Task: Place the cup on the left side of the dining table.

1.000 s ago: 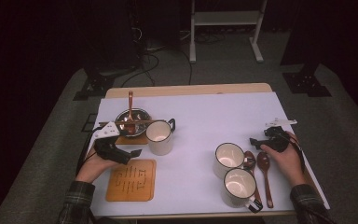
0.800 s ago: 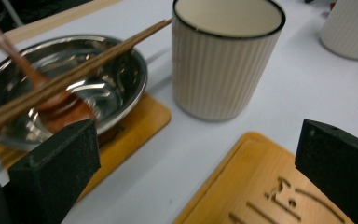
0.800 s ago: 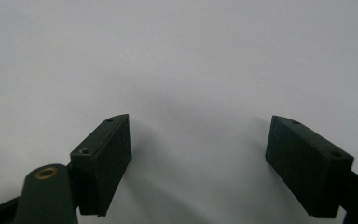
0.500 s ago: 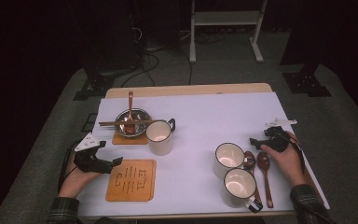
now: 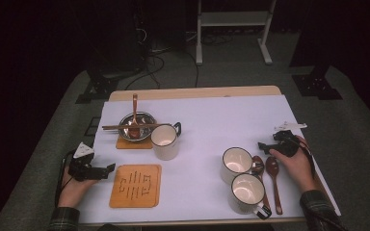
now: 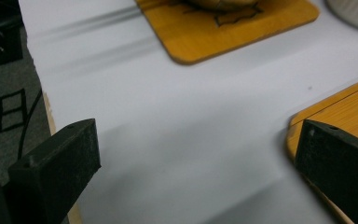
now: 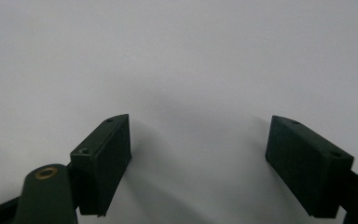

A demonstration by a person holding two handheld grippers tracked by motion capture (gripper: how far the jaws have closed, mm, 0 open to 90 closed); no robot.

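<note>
Table setting in progress, places given relative to the empty mat (image 5: 136,185). Your left gripper (image 5: 101,170) lies just left of the empty mat at the table's edge, its jaws wide apart and holding nothing; in the left gripper view, one jaw overlaps the empty mat's corner (image 6: 340,116) while the other hangs over the table's (image 6: 177,116) edge. Beyond the empty mat stands the far mat (image 5: 125,142), which already carries the pot (image 5: 136,126); a spoon (image 5: 135,109) rests in the pot and chopsticks (image 5: 127,126) lie across its rim. Just right of the pot, a mug (image 5: 165,141) stands on bare cloth, not on either mat. Well to the right of the empty mat, two mugs (image 5: 241,178) stand close together, with two wooden spoons (image 5: 267,178) beside them. Your right gripper (image 5: 265,147) rests farther right still, near those spoons, jaws spread wide over bare cloth (image 7: 177,70) and gripping nothing. Judged from this layout, one place looks set and the second has hardly begun: the empty mat awaits its piece, probably the near mug, and the mugs and spoons at right are untouched. Neither gripper has yet closed on anything.
</note>
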